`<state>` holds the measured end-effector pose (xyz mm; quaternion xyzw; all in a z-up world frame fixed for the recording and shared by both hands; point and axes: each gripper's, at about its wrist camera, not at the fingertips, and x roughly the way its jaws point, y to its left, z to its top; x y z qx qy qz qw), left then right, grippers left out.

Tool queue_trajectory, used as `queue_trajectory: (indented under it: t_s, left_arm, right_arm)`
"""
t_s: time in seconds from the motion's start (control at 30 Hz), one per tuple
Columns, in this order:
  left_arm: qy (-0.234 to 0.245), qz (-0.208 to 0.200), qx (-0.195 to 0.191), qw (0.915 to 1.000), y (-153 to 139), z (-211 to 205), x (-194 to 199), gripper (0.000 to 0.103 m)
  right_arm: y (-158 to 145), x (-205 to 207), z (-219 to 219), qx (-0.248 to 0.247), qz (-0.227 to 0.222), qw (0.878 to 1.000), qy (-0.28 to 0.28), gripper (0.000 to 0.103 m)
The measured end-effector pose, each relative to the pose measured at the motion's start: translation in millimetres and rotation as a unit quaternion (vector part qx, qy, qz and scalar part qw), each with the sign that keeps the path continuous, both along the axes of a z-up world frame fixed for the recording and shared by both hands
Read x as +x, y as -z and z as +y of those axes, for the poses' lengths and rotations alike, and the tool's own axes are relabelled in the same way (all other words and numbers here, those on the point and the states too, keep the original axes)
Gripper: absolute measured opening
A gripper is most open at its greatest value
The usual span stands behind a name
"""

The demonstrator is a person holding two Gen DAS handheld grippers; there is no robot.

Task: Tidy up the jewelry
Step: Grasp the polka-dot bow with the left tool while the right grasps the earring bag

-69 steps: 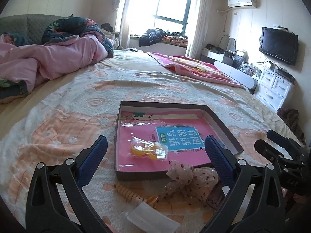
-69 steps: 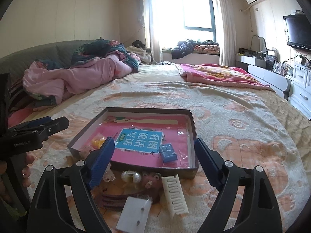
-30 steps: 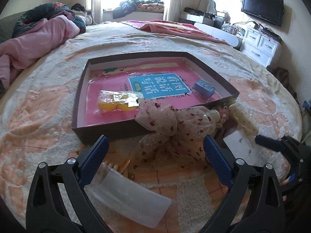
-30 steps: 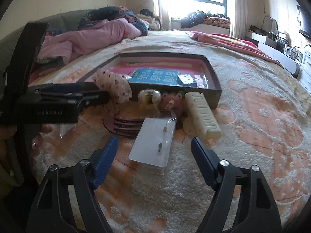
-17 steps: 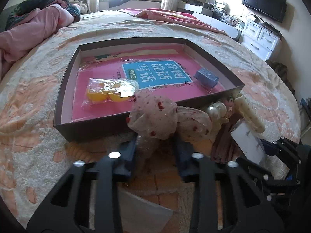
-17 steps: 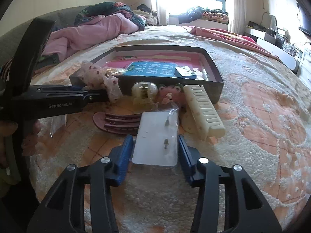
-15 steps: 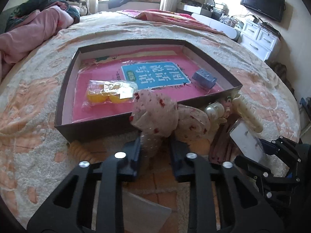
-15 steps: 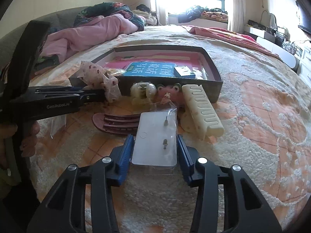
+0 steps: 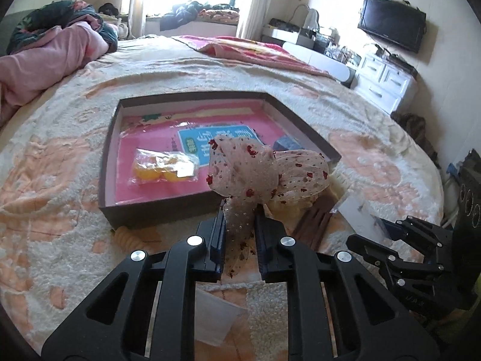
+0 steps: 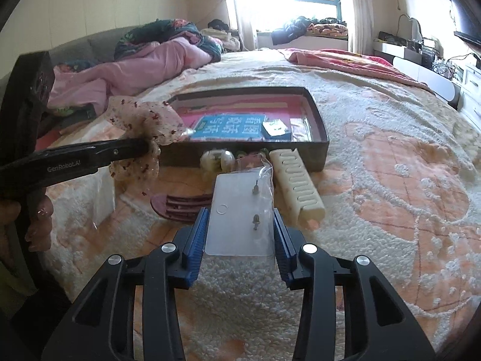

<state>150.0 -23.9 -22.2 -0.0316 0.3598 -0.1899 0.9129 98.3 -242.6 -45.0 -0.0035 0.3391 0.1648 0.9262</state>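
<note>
Bed (image 9: 375, 138): we work on a cream and peach blanket that fills most of both views; a pink quilt (image 10: 135, 69) is heaped at its far left
Box (image 9: 106, 162): a shallow dark box with a pink floor lies flat on the bed, open side up; inside we see a blue label (image 10: 231, 126), a bag of yellow pieces (image 9: 163, 170) near its left side and a small blue block (image 9: 287, 143) near its right wall
Left gripper (image 9: 239, 237): we have its blue pads pressed onto the tail of the bow (image 9: 264, 170), pinching it; the bow's puffed loops, sheer cream with red specks, stand up past the fingertips, over the box's near wall
Right gripper (image 10: 239, 234): we have its pads closed against the two long edges of the card (image 10: 240, 216), a clear sleeve with two small studs on it, holding it flat just over the blanket in front of the box
Comb (image 10: 296, 183): a cream comb lies just right of the card, its far end against the box's near wall
Clip (image 10: 180, 206): a dark red slatted clip lies on the bed just left of the card
Sleeve (image 9: 215, 320): a clear plastic sleeve lies on the blanket under our left gripper
</note>
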Motion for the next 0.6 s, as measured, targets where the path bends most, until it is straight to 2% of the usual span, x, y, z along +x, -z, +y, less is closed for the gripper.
queue_trajectory:
  t_s: [0.27,0.6]
  left_arm:
    - [-0.034,-0.005,-0.009,0.9994,-7.8,21.9,6.1,0.01]
    - [-0.079,-0.012,-0.025,0.9965,-17.7,48.6,14.4,0.01]
  right_arm:
    - [-14.7,-0.5,1.9,0.005,-0.017,1.0,-0.009,0.039]
    - [-37.0,20.1,20.4,0.001,-0.033,0.999,-0.039,0.039]
